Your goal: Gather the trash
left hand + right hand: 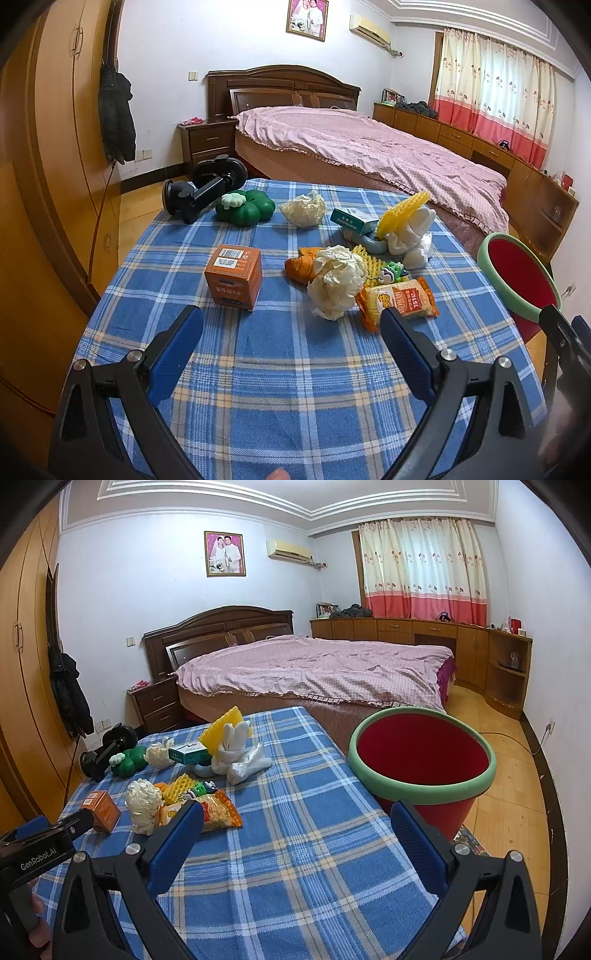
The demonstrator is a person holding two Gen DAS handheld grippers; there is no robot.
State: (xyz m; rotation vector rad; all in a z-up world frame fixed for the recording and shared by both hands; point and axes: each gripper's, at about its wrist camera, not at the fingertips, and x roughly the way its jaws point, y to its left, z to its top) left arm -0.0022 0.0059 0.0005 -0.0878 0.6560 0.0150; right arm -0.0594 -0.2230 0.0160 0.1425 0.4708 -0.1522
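Trash lies scattered on the blue plaid tablecloth [288, 369]: a crumpled white paper ball [338, 280], an orange snack packet [400, 301], an orange box [233, 277], a second paper ball [303, 208], a green-white carton [352, 219] and yellow foam netting [404, 208]. A red bin with a green rim [421, 757] stands off the table's right edge. My left gripper [291, 328] hovers open just short of the box and paper ball. Above the cloth's near right part, my right gripper [297, 825] is open with nothing in it.
A black phone mount [201, 192], a green clover toy [245, 206] and white gloves [412, 236] sit toward the table's far side. A pink-covered bed [369, 151] lies beyond. A wooden wardrobe [55, 147] stands left; wood floor shows to the right of the bin.
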